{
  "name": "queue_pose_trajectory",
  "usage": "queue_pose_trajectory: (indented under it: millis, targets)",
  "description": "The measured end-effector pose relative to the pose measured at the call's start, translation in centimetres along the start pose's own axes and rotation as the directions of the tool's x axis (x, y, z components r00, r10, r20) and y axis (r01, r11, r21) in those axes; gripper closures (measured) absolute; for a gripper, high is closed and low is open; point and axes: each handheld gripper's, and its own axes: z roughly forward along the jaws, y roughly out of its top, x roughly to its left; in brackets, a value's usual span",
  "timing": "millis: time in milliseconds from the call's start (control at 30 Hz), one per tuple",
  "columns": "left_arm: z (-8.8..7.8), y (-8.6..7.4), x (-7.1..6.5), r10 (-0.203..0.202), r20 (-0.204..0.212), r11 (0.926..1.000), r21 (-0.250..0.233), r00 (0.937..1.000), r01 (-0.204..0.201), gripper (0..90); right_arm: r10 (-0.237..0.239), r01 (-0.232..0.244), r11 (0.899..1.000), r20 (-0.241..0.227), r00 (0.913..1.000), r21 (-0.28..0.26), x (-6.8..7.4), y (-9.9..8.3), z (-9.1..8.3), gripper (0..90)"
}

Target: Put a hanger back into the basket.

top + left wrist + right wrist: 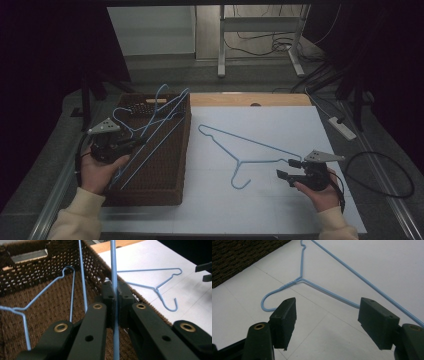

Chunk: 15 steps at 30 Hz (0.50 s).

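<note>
While a blue wire hanger is being handled at the basket, the scene is read as follows.

Left gripper [134, 143]: closed tight on the wire of one blue hanger [114, 270], pinched between its pads over the woven basket [172, 175].

Held hanger: seen in the high view leaning out of the basket, its long bar slanting across the basket's right wall.

Second basket hanger [45, 291]: resting inside the basket, just beside the held one; whether the two wires are hooked together cannot be told.

Right gripper [327, 322]: jaws spread wide, nothing between them, held just beside the hanger on the mat [250, 150].

Hanger on the mat: lying flat on the white mat [280, 210], hook toward the person, well apart from the basket.

Step in hand: judged to be the moving of the held hanger between basket and mat.

How it is best done: the grip should be kept firm, the hanger lifted until its lower bar is clear of the wall, and the neighbouring hanger watched for snagging.

Risk: a thin wire may swivel in the pads.
</note>
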Motion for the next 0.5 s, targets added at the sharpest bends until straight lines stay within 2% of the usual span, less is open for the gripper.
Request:
queue_pose_trajectory:
  millis: [200, 500]
  targets:
    - [0.4, -0.7, 1.1, -0.027, 0.014, 0.9992, 0.028, 0.9995, 0.027, 86.8, 0.004, -0.004, 1.000, 0.003, 1.0000, 0.004, 0.0, 0.0, 0.0, 31.8]
    - [1.3, -1.2, 1.8, -0.035, 0.014, 0.9962, 0.081, 0.9993, 0.033, 86.8, 0.005, -0.005, 1.000, 0.007, 1.0000, 0.004, 0.0, 0.0, 0.0, 31.8]
